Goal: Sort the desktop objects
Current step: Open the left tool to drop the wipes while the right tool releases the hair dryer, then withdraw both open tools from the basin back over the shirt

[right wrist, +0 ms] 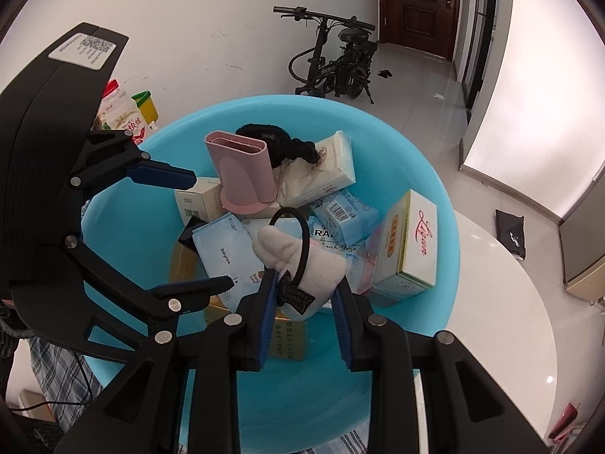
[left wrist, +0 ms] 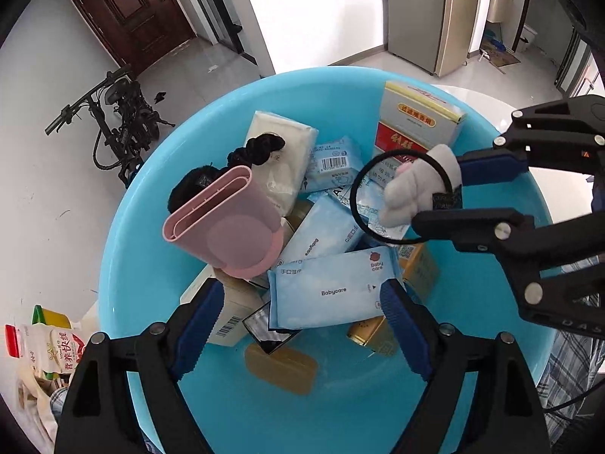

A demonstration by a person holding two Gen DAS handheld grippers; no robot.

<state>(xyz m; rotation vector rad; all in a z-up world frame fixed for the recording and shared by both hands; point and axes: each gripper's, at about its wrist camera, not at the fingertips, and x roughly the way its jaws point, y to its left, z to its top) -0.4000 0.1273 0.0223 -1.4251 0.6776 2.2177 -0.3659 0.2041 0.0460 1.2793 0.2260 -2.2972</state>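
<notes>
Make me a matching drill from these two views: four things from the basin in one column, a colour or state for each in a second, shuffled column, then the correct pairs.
Things:
1. plush hair tie
2. pink holder
3. Babycare wipes pack
4. black scrunchie

Colour or state:
A. lies flat beneath the open left gripper
B. dark, resting on a cream tissue pack
C. clamped in the shut jaws of the right gripper
D. tipped over, slots showing, on the pile in the blue basin

Pairs: 1-C, 2-D, 3-A, 4-B
</notes>
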